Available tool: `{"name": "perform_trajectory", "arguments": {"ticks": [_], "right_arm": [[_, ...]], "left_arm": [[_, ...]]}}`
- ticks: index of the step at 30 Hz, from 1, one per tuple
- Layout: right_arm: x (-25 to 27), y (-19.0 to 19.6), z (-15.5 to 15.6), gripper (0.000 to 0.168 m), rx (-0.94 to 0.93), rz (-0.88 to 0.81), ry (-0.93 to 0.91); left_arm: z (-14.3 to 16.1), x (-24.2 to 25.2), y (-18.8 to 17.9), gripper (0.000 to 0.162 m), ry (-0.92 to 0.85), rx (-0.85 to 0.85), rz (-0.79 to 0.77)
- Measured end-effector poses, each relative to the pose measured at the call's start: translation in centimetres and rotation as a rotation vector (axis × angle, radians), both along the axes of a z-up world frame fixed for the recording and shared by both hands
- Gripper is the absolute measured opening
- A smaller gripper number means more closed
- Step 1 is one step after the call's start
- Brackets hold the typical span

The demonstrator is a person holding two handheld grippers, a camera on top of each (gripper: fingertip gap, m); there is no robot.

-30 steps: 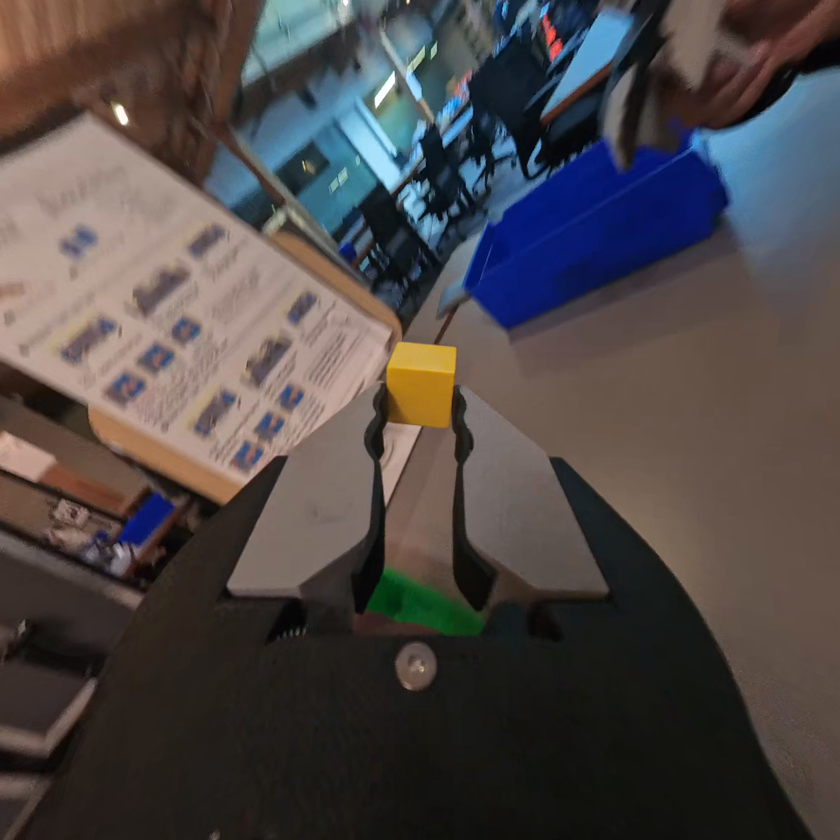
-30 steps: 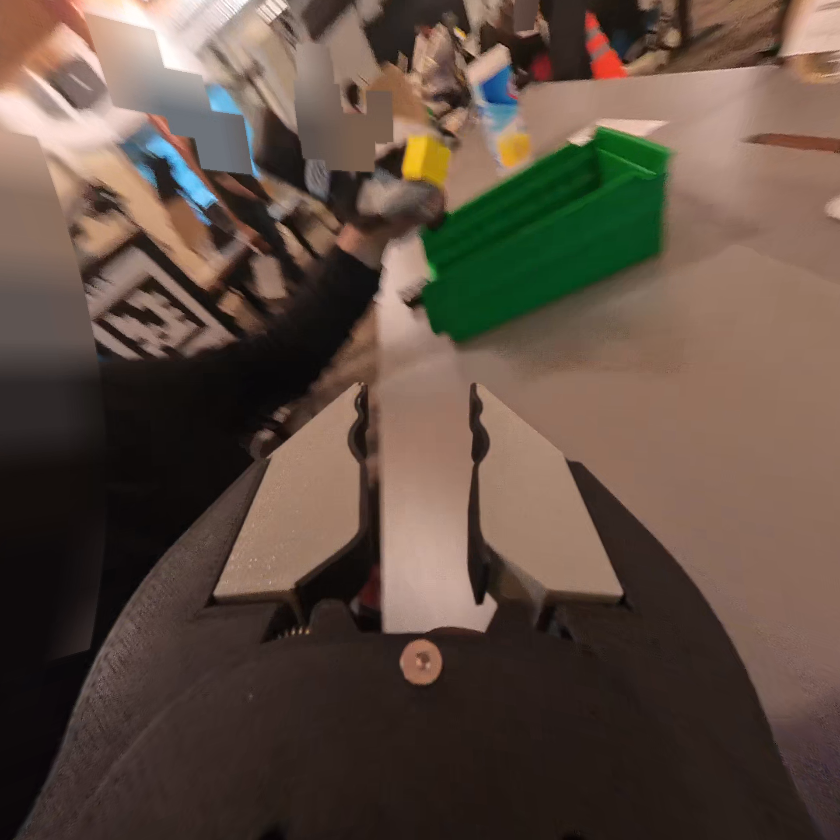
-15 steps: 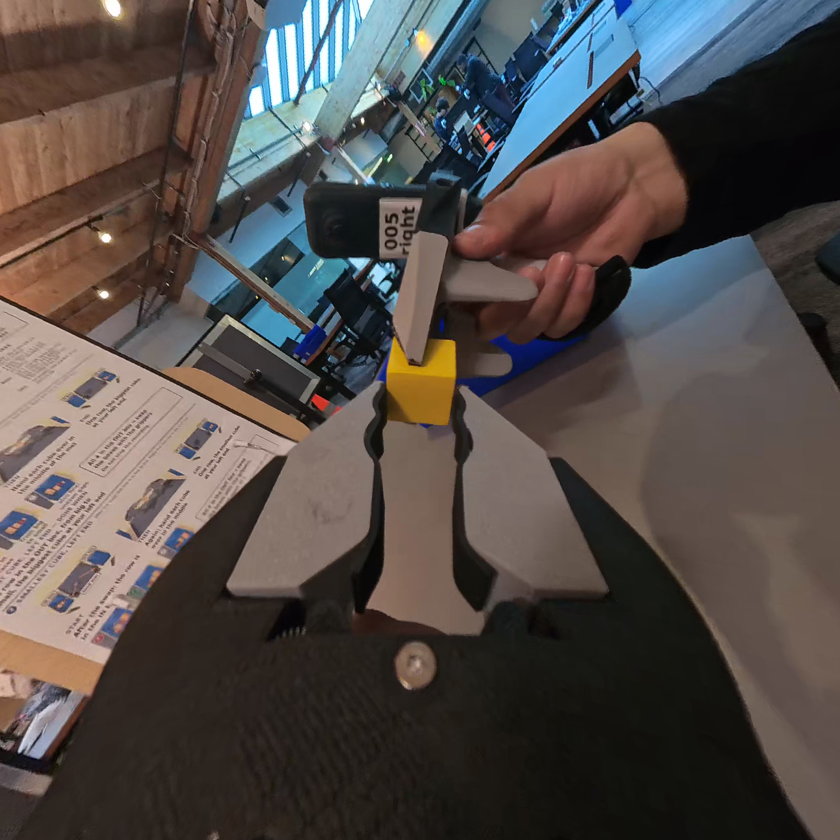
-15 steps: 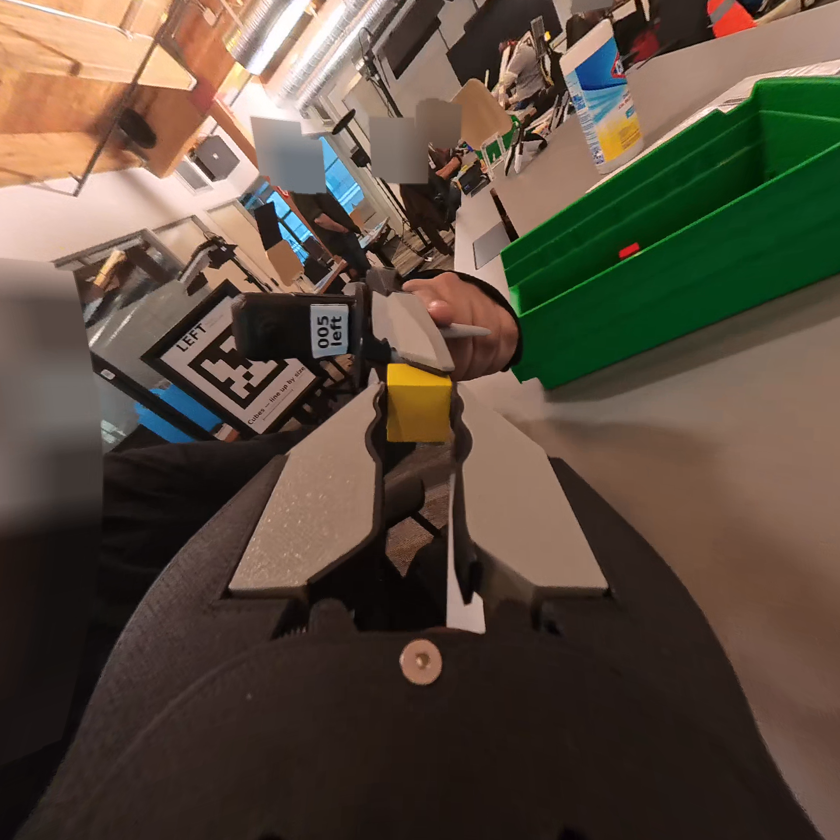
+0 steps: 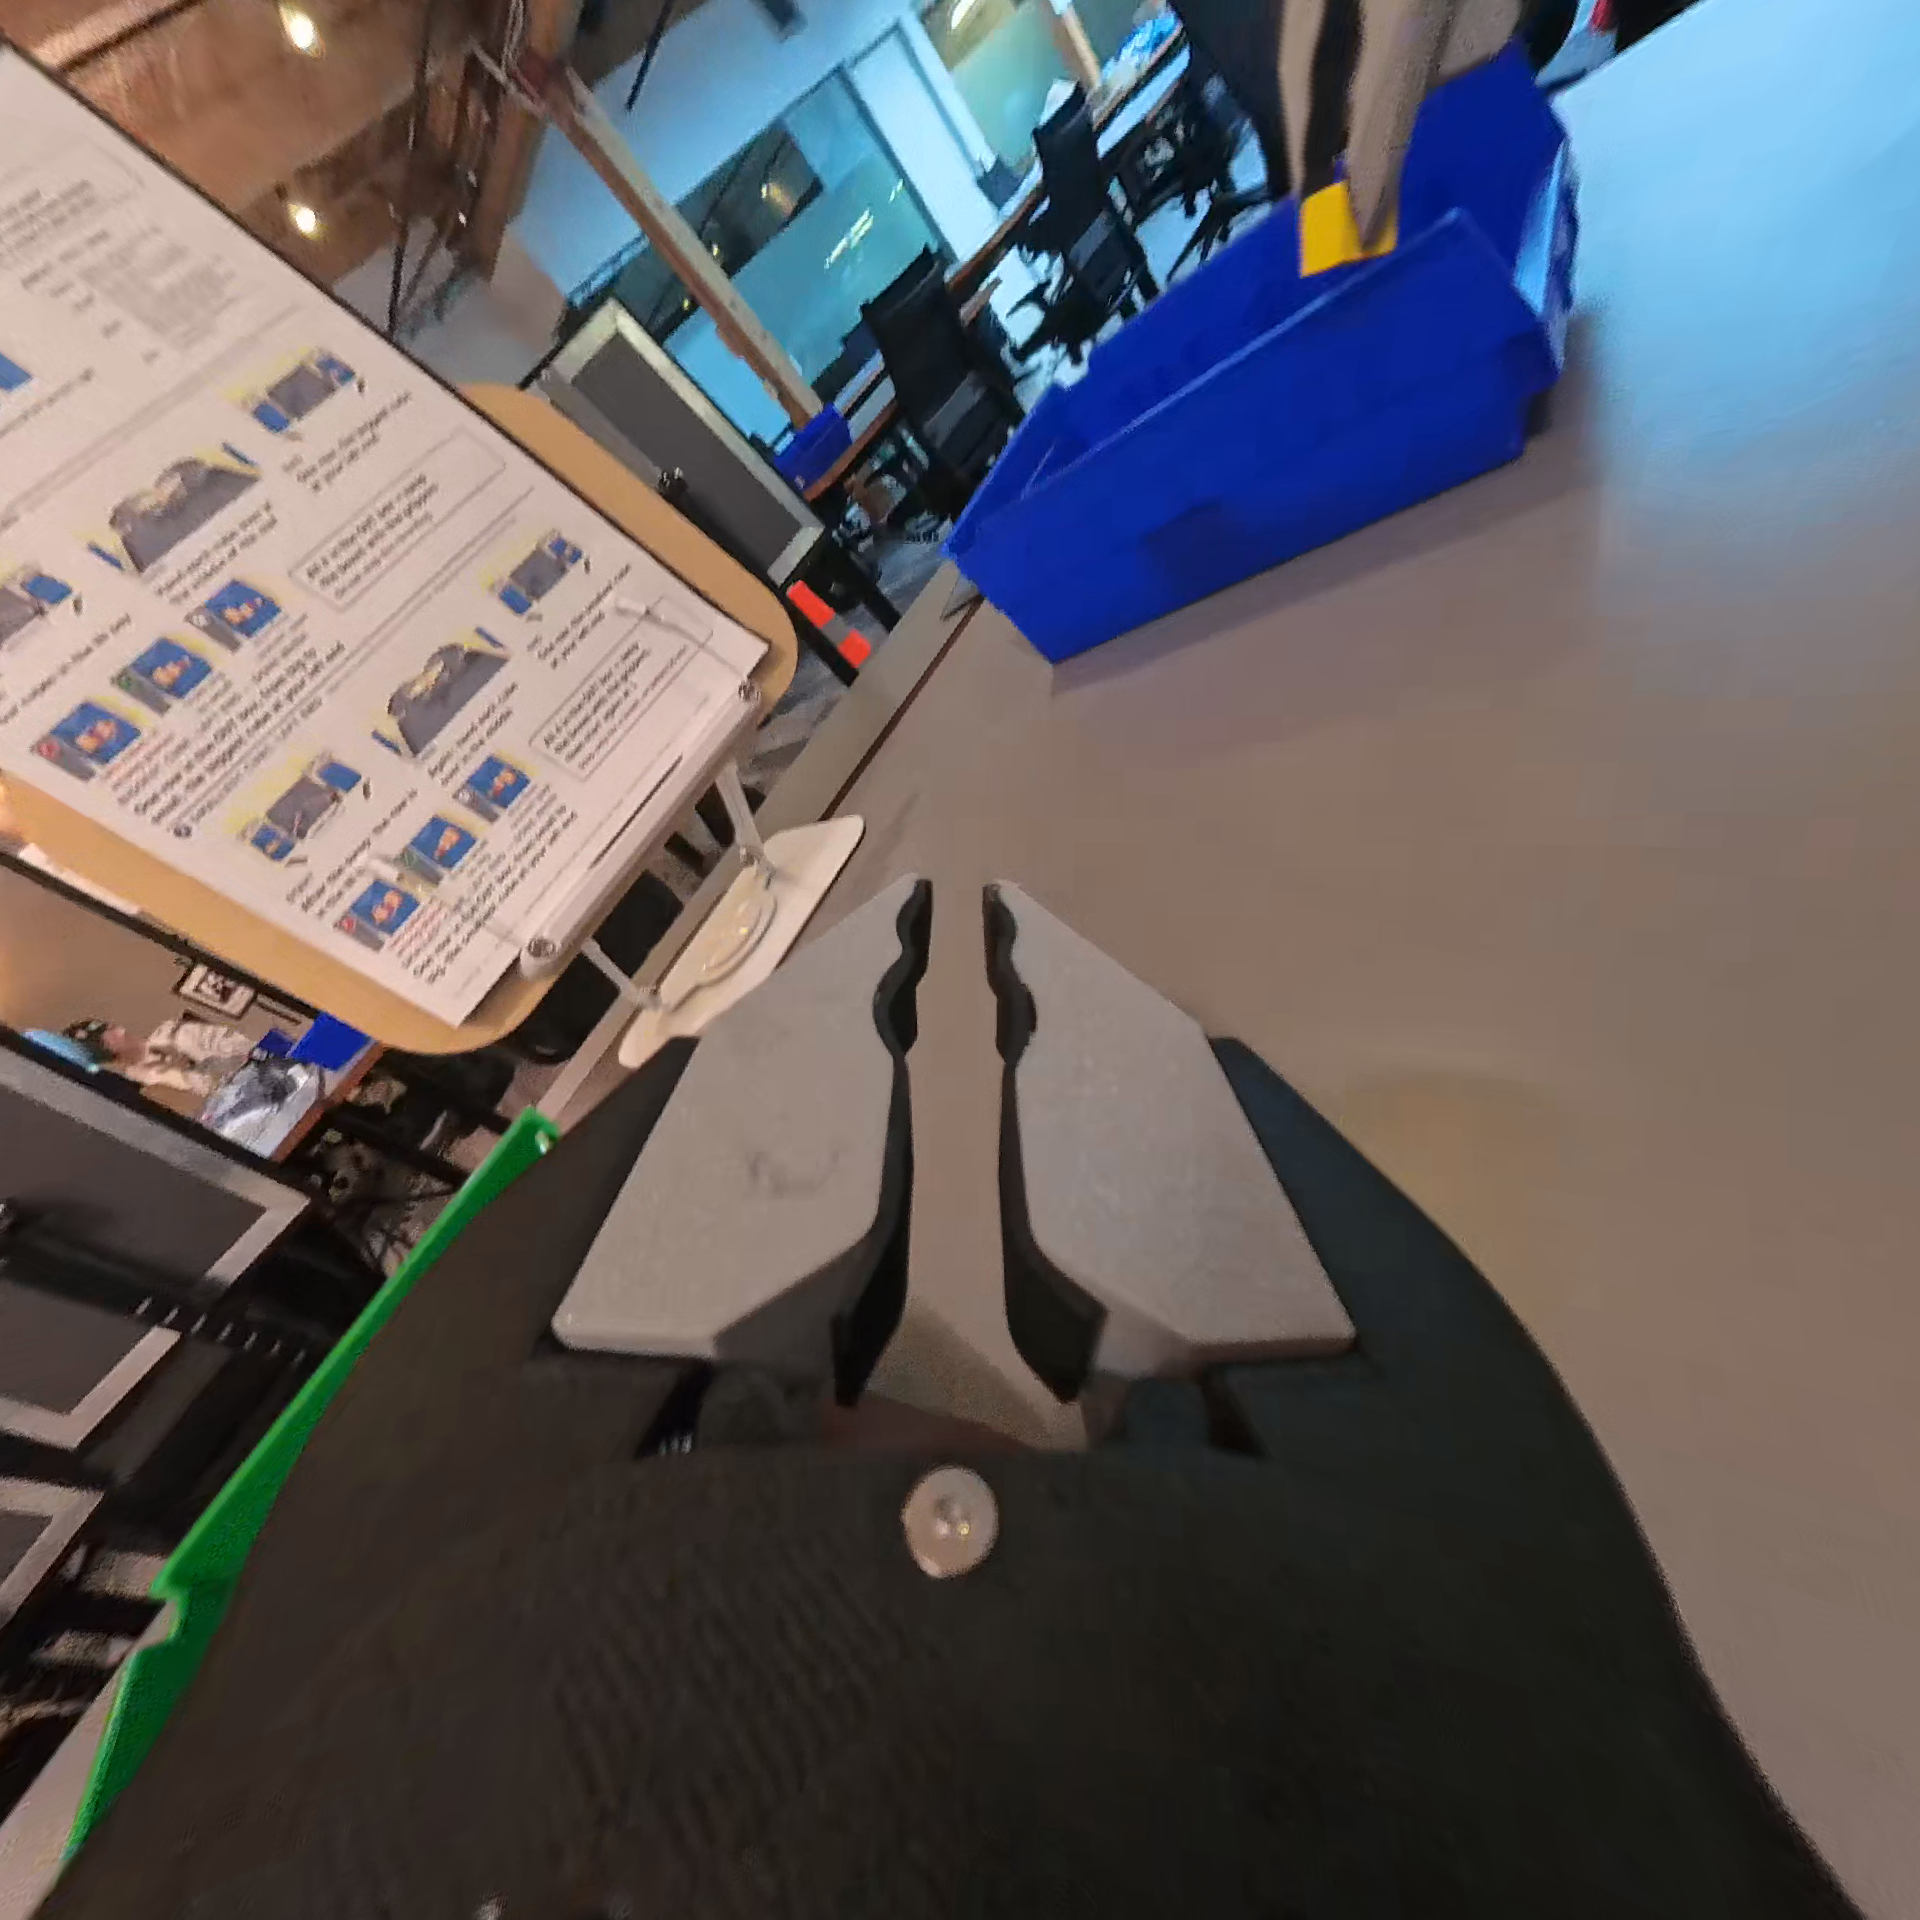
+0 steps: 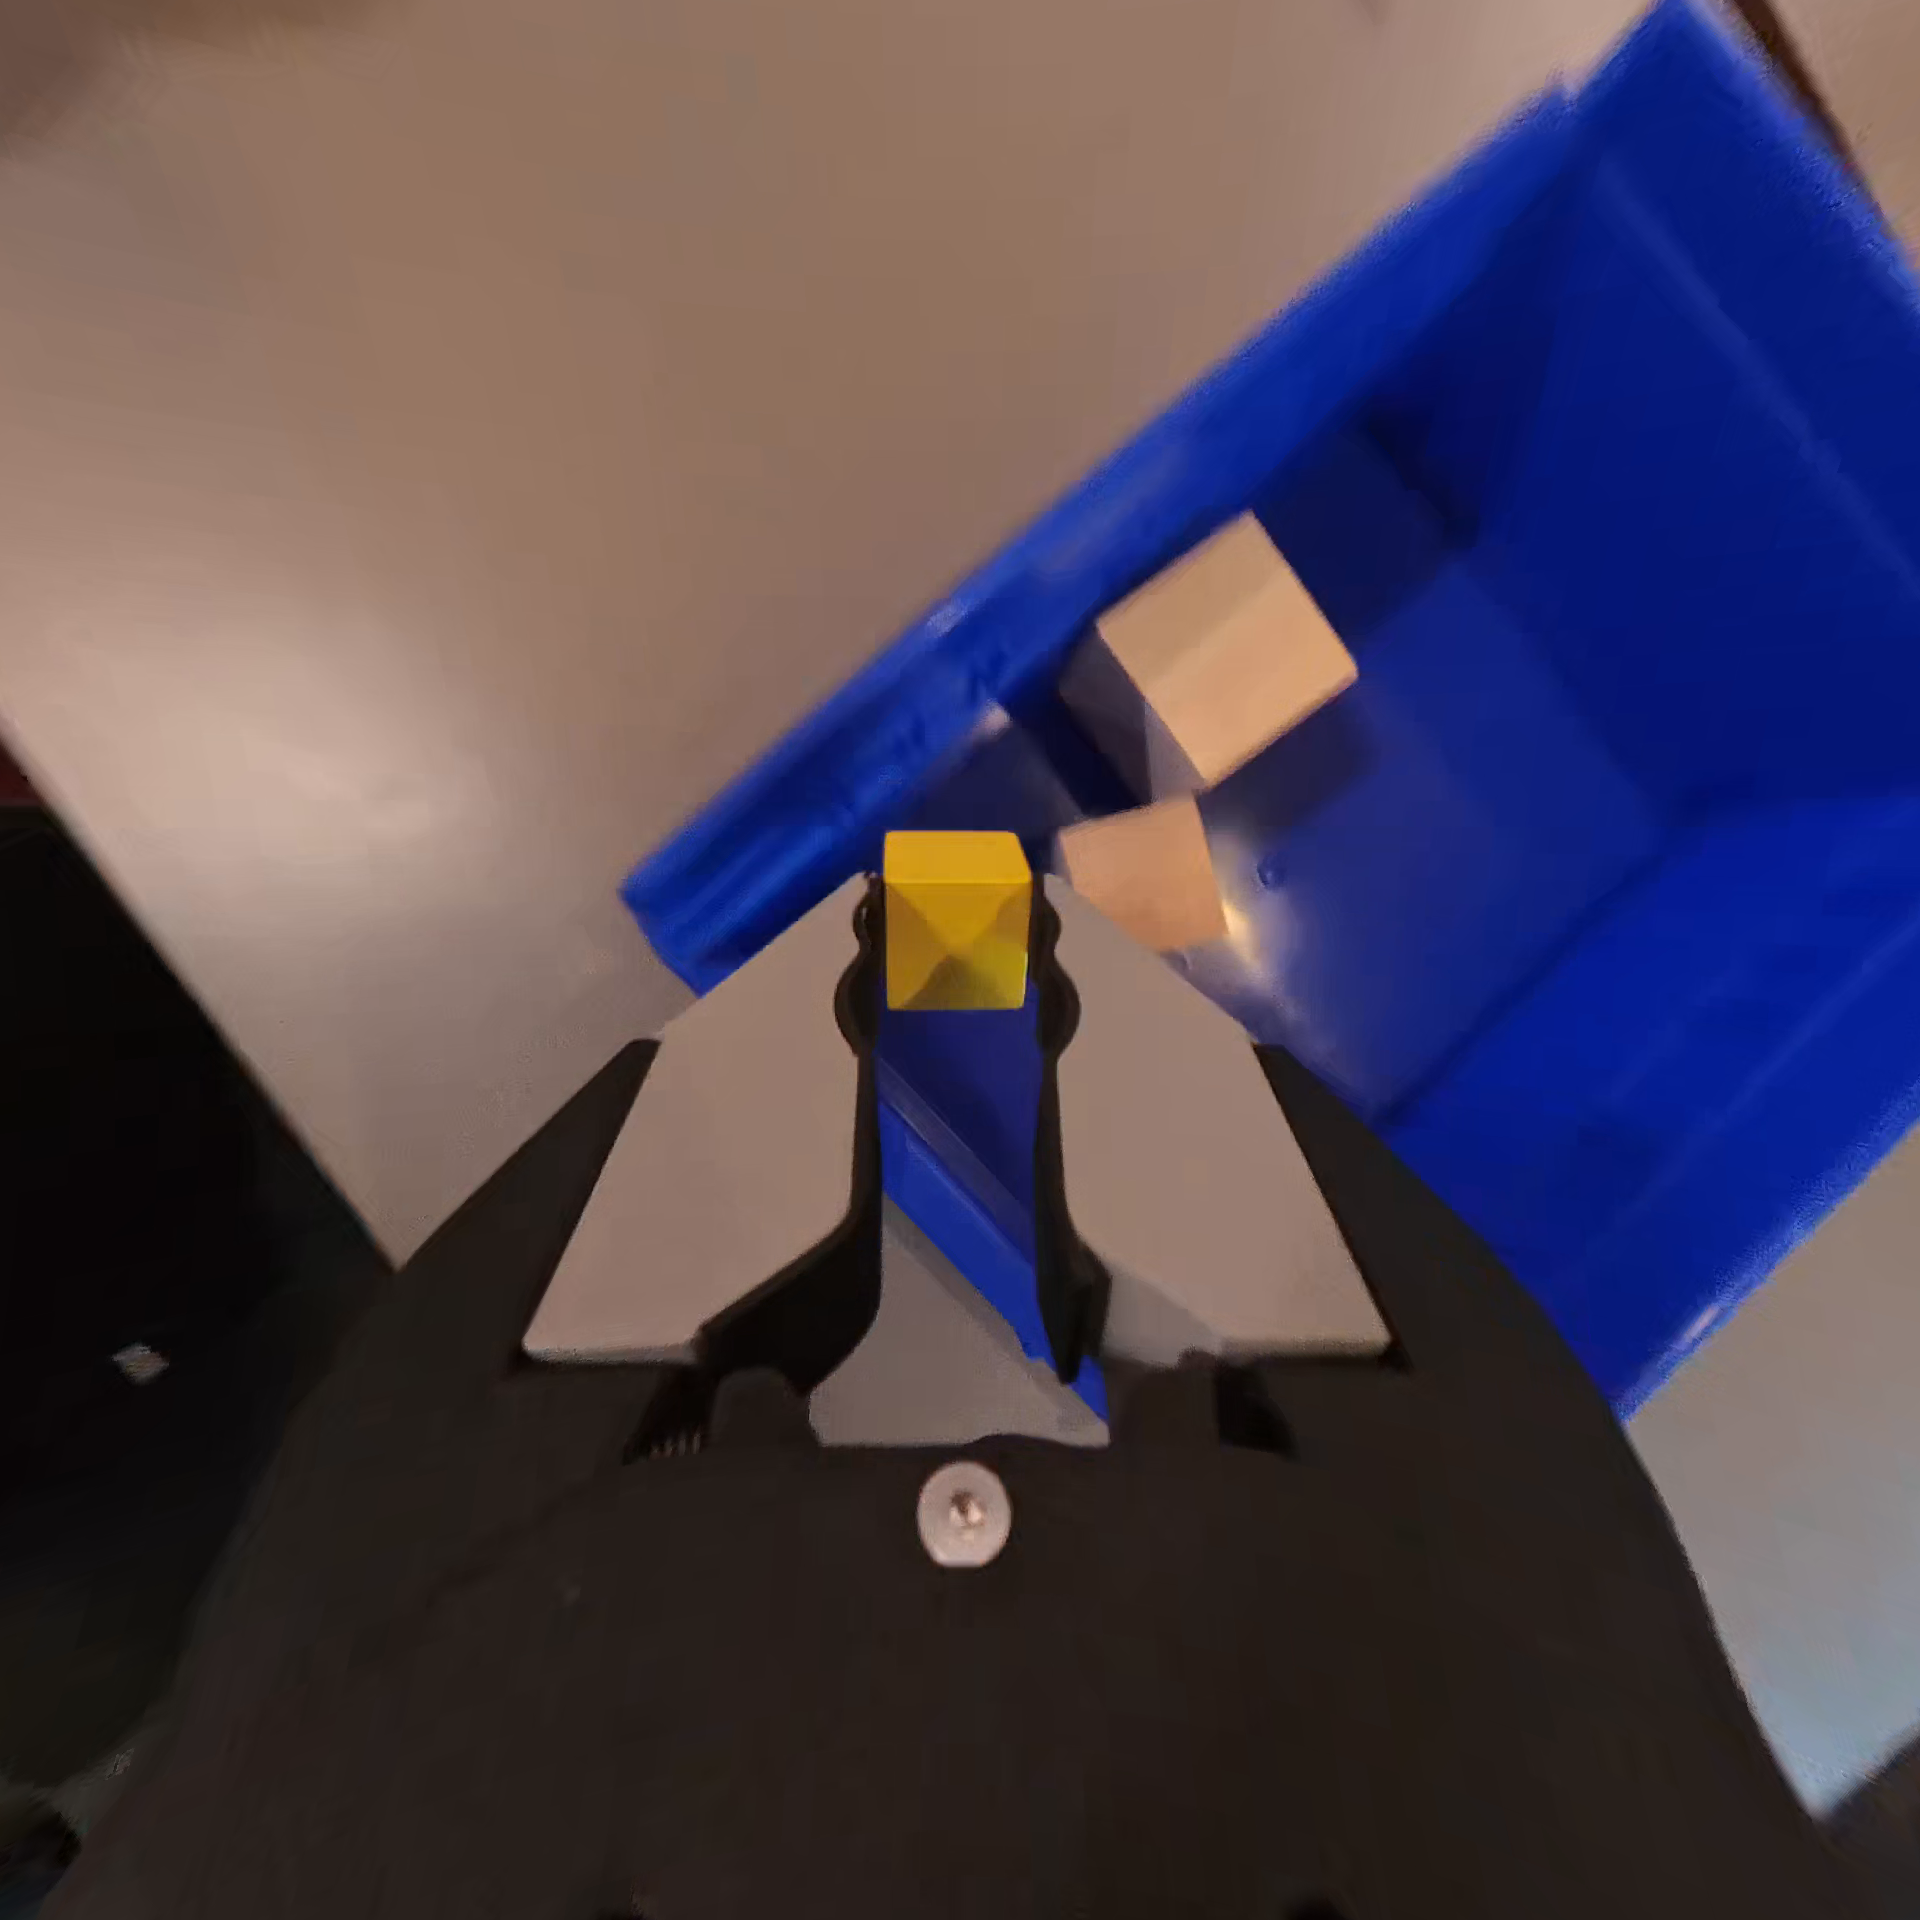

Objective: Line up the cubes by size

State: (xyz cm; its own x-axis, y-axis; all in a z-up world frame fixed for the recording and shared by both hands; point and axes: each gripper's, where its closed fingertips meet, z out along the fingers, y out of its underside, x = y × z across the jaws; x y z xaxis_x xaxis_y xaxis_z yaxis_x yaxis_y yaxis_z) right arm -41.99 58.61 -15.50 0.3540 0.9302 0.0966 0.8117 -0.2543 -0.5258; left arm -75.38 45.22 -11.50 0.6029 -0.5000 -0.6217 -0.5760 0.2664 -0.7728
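The yellow cube (image 6: 954, 920), which half a second earlier had been pinched by the left tongs (image 5: 956, 902) and met by the right pair, was now clamped only between the tips of the right tongs (image 6: 954, 914), so the hand-over between the two tools had been completed. The left tongs were seen empty, their jaws parted by a narrow gap, drawn back low over the grey table (image 5: 1558, 831) beside a green bin (image 5: 312, 1455) and an instruction board (image 5: 364, 623). The cube had been carried above the near rim of the blue bin (image 6: 1662, 935), where two pale cubes (image 6: 1226, 665) already lay, a larger one and a smaller one (image 6: 1143, 873) just beside it. It was judged that the yellow cube was about to be set down next to them in order of size, and that a place in the row remained to be chosen; motion blur left the exact spacing unclear
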Motion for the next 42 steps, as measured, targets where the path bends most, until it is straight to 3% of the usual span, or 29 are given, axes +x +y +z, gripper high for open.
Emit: {"name": "perform_trajectory", "arguments": {"ticks": [4,7,14,22,38,42], "right_arm": [[1.4,2.0,-3.0,0.025,0.105,-0.084,-0.15],[-0.5,1.2,-4.4,0.025,0.017,-0.064,-0.098],[1.4,1.6,-7.4,0.026,-0.022,-0.085,-0.243],[3.2,4.8,-7.1,0.026,0.016,-0.18,-0.227],[1.5,7.4,-7.2,0.026,0.04,-0.088,-0.198],[3.1,7.5,-6.5,0.026,0.062,-0.023,-0.301]], "left_arm": [[-1.3,-0.7,-0.1,0.009,-0.015,-0.022,0.028],[-1.3,-0.5,-0.4,0.01,-0.069,-0.04,0.017],[-2.2,-0.7,-1.1,0.01,-0.064,-0.07,0.01],[-2.8,-1.2,-1.9,0.011,-0.093,-0.089,0.004],[-3.8,-1.8,-2.3,0.013,-0.101,-0.111,0.015],[-4.2,-1.7,-2.4,0.013,-0.095,-0.118,0.006]]}}
